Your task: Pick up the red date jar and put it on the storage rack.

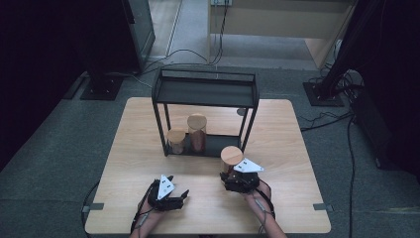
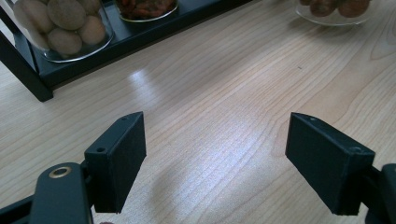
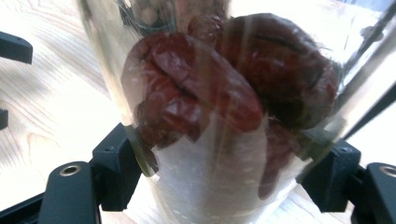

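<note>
the jar of dried red fruit [image 3: 224,116] is held upright between the right gripper [image 3: 224,182] jaws; the left gripper [image 2: 215,158] jaws are spread wide over bare surface [image 2: 224,93], the jar well off to one side.

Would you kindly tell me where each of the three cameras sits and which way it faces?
High view: above the person's side, looking forward and down on the table; forearms, left gripper and right gripper show.
Left gripper view: rides the left gripper, facing bare tabletop toward the rack; open jaws show.
Right gripper view: rides the right gripper, facing the glass jar between its jaws.
Shared: this jar appears in the high view too.
</note>
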Demonstrator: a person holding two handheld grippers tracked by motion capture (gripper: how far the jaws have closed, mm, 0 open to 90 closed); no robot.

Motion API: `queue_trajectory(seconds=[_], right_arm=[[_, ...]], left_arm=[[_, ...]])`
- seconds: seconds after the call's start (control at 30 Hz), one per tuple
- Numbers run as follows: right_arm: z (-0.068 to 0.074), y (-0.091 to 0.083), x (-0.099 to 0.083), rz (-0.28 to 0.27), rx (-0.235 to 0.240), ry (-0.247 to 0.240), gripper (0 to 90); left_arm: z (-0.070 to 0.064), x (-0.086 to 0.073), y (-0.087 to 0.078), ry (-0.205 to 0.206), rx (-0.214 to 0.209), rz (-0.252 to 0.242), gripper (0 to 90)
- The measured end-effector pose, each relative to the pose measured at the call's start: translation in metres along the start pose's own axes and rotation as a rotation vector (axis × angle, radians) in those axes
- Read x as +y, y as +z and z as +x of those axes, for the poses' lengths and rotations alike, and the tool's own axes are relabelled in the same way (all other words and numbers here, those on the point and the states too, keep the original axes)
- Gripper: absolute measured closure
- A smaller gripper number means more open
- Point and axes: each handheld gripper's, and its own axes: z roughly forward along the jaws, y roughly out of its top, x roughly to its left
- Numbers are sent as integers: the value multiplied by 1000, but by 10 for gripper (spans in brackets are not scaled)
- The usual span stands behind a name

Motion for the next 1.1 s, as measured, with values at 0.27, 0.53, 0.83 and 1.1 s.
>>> queue_trajectory(seconds=[0.27,0.53,0.83,1.1], right_arm=[[2,8,6,-6,7,-5,248],[3,13,11,-5,0,-8,247],[2,19,15,-5,-5,-10,247],[1,24,18,-8,-8,-1,248]], left_arm=[[0,0,0,0,-1,-1,202],[0,0,0,0,-2,0,202],[1,0,0,-1,-4,1,202],[1,0,0,-2,-5,1,202]])
